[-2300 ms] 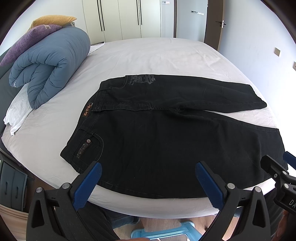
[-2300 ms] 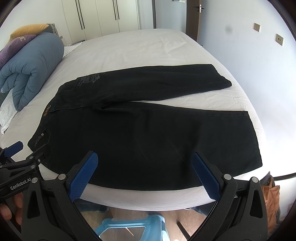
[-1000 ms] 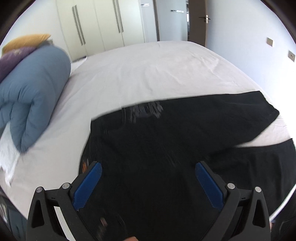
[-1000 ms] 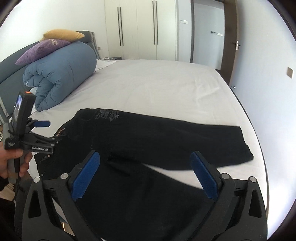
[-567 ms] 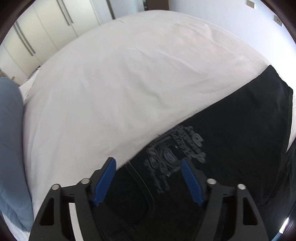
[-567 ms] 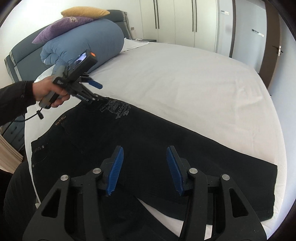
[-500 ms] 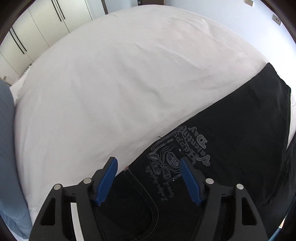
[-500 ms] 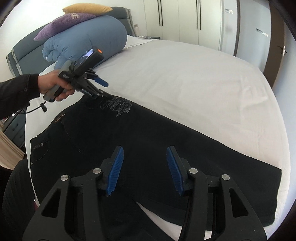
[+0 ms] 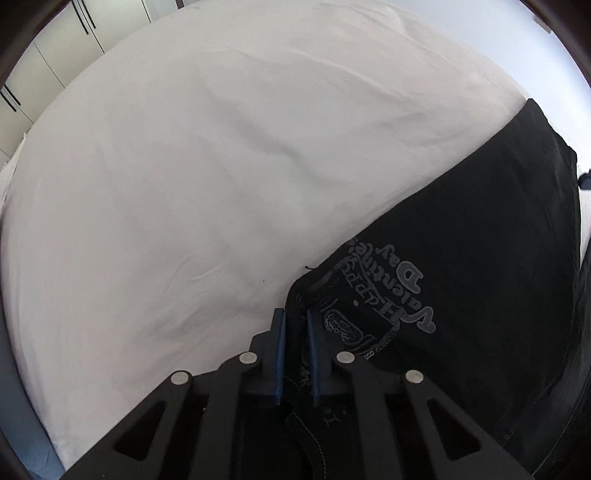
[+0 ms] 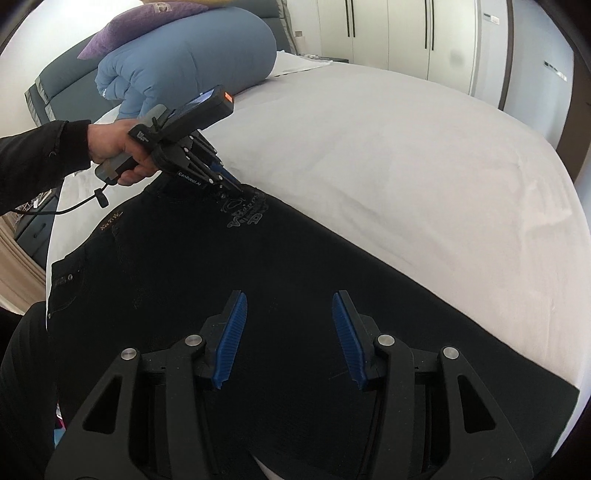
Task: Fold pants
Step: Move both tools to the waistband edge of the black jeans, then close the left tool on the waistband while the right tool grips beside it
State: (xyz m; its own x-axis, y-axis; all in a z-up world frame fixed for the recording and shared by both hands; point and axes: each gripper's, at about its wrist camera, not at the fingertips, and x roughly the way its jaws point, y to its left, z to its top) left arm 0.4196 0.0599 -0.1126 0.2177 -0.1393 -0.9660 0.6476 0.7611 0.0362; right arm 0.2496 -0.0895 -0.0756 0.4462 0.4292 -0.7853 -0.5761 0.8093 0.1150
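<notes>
Black pants (image 10: 258, 266) lie flat on the white bed sheet (image 10: 406, 166), with a grey printed design (image 10: 247, 212) on the far back pocket. In the left wrist view my left gripper (image 9: 295, 314) points steeply down, shut on the pants' (image 9: 461, 258) far waist edge, right beside the print (image 9: 384, 291). The right wrist view shows that left gripper (image 10: 236, 189) held by a hand (image 10: 110, 147), its tips on the cloth. My right gripper (image 10: 290, 299) hovers over the far leg with its blue pads apart and nothing pinched between them.
A rolled blue duvet (image 10: 184, 55) with a purple pillow (image 10: 122, 40) on top lies at the head of the bed. White wardrobes (image 10: 424, 33) stand beyond. Bare white sheet (image 9: 221, 147) stretches past the pants. A dark sleeve (image 10: 33, 155) reaches in from the left.
My left gripper's jaws have come together on the waist edge by the print. The right gripper has shifted a little closer over the far leg, jaws unchanged.
</notes>
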